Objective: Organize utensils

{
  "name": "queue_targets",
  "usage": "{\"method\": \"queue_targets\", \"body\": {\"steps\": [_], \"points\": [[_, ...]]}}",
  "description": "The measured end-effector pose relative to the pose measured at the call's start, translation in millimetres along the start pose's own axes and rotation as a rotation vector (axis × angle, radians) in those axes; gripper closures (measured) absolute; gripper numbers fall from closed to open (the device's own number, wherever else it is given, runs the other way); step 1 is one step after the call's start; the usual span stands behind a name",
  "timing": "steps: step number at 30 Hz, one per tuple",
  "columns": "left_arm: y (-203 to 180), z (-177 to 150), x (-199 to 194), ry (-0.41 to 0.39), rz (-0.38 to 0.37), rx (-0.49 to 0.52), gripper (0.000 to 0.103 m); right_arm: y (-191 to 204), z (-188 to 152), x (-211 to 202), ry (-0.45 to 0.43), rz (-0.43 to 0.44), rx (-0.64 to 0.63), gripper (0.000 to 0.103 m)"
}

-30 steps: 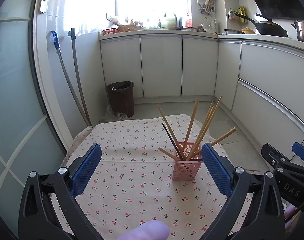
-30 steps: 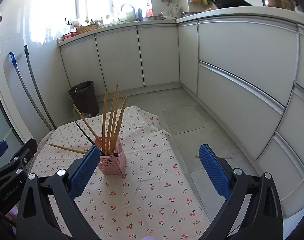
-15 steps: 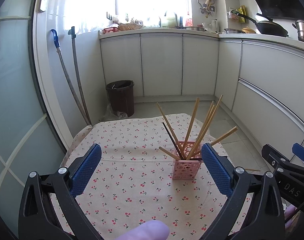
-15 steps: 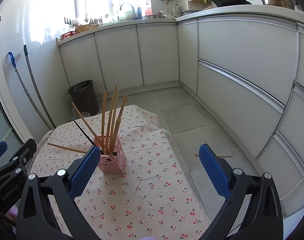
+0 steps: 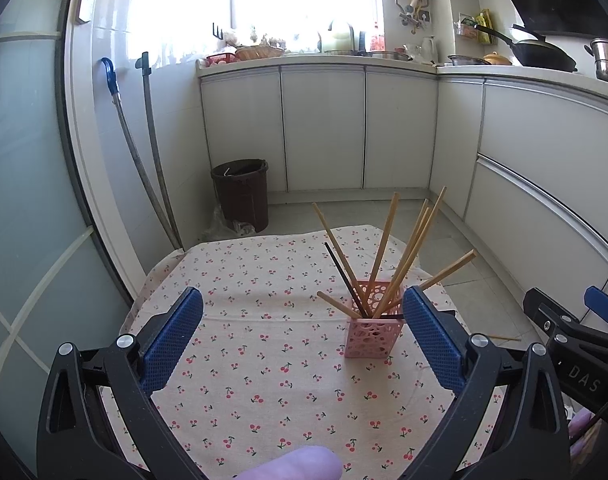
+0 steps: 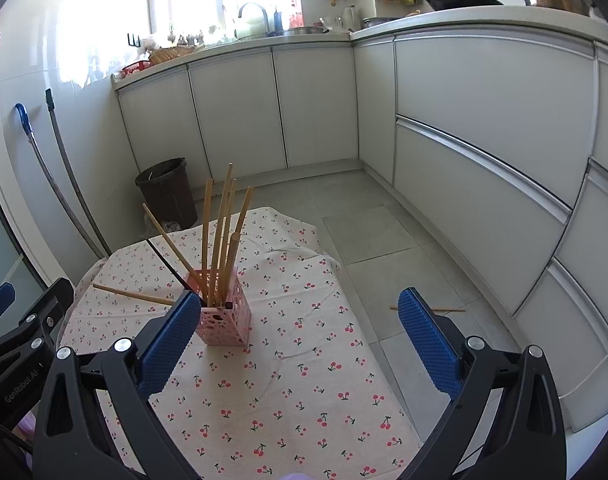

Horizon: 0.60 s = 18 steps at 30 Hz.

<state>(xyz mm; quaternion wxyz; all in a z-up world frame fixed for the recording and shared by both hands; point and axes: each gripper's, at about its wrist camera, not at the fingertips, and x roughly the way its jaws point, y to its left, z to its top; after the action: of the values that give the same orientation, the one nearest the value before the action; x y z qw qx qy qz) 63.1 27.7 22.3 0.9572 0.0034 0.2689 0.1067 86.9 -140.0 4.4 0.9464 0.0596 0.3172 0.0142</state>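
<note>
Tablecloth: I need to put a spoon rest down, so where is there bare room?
The tablecloth is bare in front of and left of the pink holder. Around the holder it is crowded: chopsticks fan outward and one wooden stick juts low sideways.

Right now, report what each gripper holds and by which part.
Nothing. The left gripper and right gripper are both open and empty; the chopsticks stand in the pink holder.

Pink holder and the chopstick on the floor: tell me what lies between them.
In the right wrist view, only cherry-print cloth, its edge, then bare grey tile separate the pink holder from the floor chopstick.
</note>
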Motion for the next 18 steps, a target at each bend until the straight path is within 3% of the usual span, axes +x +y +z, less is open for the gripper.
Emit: {"method": "queue_targets", "body": {"steps": [13, 18], "points": [[-4.3, -1.8, 3.0, 0.021, -0.016, 0.02, 0.007, -1.1, -0.3, 5.3, 0.015, -0.003, 0.004, 0.007], [-6.4, -4.7, 3.4, 0.019, -0.031, 0.019, 0.012, -1.5, -0.8, 5.8, 0.016, -0.004, 0.004, 0.007]]}}
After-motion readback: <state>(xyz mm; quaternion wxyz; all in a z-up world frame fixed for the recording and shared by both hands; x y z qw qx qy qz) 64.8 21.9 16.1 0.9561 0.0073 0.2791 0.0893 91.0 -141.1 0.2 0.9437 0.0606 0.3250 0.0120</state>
